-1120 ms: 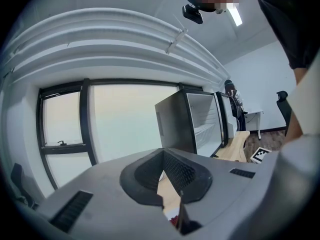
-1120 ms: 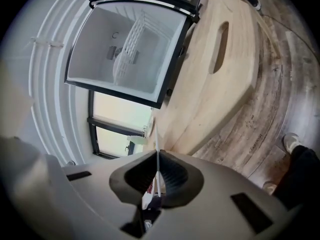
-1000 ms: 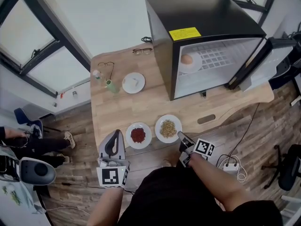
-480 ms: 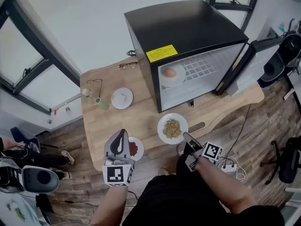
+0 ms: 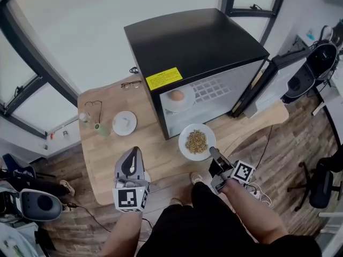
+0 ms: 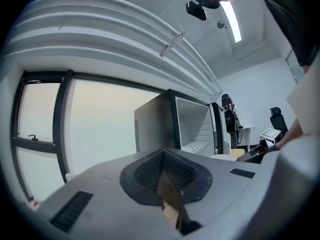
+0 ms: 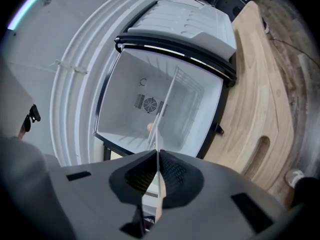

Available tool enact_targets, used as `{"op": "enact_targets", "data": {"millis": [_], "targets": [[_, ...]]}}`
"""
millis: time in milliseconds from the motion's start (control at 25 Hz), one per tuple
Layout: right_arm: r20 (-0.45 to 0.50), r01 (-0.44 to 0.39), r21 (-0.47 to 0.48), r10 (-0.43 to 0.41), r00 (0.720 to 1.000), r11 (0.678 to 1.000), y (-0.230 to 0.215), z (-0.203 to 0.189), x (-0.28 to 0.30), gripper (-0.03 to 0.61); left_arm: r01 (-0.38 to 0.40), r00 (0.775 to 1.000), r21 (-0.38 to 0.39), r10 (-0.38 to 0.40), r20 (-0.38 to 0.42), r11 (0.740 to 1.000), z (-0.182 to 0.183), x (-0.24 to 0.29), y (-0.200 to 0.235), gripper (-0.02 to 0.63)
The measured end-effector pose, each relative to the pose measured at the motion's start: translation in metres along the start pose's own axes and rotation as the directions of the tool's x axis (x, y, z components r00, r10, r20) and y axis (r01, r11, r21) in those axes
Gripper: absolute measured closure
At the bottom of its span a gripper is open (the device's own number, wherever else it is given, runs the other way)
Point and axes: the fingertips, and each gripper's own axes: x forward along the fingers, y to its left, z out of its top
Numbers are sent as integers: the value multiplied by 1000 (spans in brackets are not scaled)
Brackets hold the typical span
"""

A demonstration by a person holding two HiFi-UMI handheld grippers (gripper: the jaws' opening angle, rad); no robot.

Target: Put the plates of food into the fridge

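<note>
Right gripper carrying the grain plate toward the open fridge.

We've got the right gripper (image 5: pixel 215 154) clamped almost shut on the near rim of the round white plate of brown grains (image 5: pixel 196 142), lifted just in front of the open black mini fridge (image 5: pixel 193 42). The left gripper (image 5: pixel 132 158) has its jaws together and empty. We'd hold the plate level and go in right of the white plate already inside (image 5: pixel 177 97).

Jaws seemingly pinching plate (image 7: pixel 163 109), fridge (image 7: pixel 200 114) open
</note>
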Motion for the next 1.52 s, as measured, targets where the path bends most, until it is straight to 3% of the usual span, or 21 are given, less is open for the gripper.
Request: {"op": "enact_targets", "data": {"millis": [440, 800, 1520], "targets": [[107, -39, 10, 37, 994, 999, 12, 70, 11, 545, 10, 999, -7, -10, 30, 1000, 17, 44, -8, 609], [141, -67, -6, 67, 988, 998, 22, 121, 30, 545, -29, 998, 15, 28, 55, 999, 37, 68, -4, 610], [192, 22, 13, -24, 981, 1000, -9, 203, 73, 545, -134, 991, 23, 133, 32, 991, 48, 88, 7, 609]]}}
